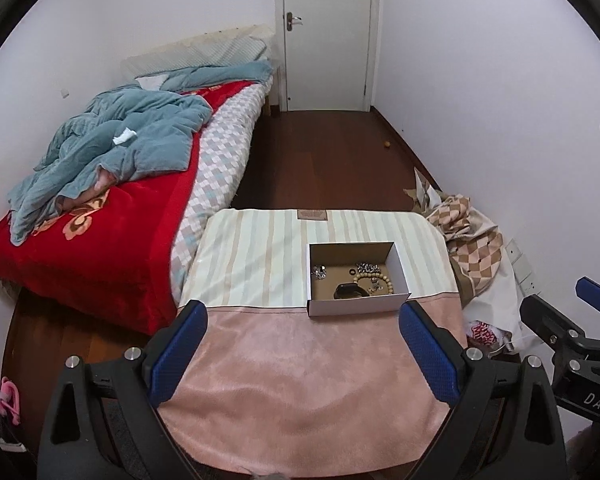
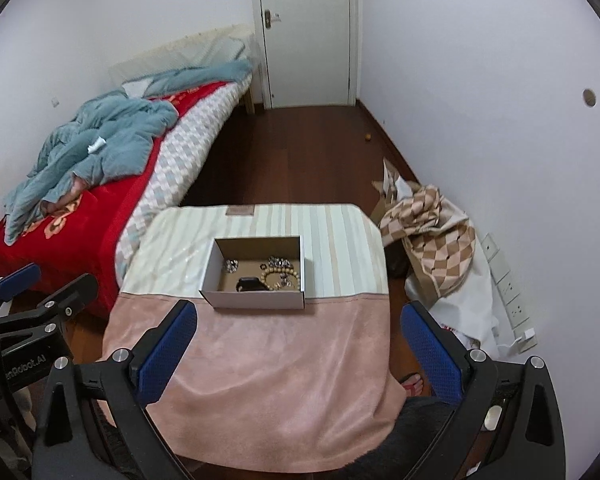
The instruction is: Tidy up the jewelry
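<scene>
Open box right of centre frame on the striped end of the cloth, holding a bead bracelet, a black band, and small silvery pieces, perhaps rings. Left gripper low in frame, jaws wide apart, holding nothing. Right gripper likewise spread and empty, box just above. Bed at left.

Jewelry in box on table, bed left
</scene>
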The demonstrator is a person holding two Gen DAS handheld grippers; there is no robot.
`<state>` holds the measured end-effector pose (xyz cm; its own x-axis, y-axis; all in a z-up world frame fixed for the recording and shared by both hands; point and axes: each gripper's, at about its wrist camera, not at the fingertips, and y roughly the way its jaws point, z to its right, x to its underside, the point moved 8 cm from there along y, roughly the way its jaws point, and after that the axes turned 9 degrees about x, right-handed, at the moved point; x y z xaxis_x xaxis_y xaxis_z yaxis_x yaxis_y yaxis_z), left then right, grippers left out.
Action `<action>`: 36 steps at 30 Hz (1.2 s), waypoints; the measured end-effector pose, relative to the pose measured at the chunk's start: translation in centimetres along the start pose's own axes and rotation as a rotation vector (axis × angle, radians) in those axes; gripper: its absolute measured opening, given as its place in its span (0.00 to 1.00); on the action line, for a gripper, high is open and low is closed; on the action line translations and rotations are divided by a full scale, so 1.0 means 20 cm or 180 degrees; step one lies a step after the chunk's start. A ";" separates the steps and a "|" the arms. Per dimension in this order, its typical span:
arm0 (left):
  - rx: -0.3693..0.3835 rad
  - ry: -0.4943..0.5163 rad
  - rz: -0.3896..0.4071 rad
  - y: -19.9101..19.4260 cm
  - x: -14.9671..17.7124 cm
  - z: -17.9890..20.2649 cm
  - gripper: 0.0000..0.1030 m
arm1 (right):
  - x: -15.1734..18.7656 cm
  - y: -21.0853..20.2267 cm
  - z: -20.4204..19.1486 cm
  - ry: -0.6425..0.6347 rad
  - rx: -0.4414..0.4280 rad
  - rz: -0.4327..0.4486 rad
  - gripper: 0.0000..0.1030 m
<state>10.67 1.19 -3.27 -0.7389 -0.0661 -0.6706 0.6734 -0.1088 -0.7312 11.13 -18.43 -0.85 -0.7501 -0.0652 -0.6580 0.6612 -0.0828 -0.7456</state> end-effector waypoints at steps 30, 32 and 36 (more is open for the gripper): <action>-0.0117 -0.0129 -0.0221 0.16 -0.10 -0.01 0.96 | -0.20 0.11 0.02 -0.0023 0.0175 -0.0050 1.00; -0.0154 -0.0128 -0.0250 0.21 -0.11 -0.01 0.96 | -0.21 0.16 0.01 -0.0016 0.0157 -0.0102 1.00; -0.0181 -0.0126 -0.0301 0.27 -0.12 -0.02 0.96 | -0.22 0.24 0.01 -0.0021 0.0173 -0.0170 1.00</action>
<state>16.12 1.18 -5.56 -0.7988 -0.0974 -0.5937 0.6002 -0.0601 -0.7976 17.64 -18.68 -1.62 -0.7846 -0.0659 -0.6165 0.6190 -0.1401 -0.7728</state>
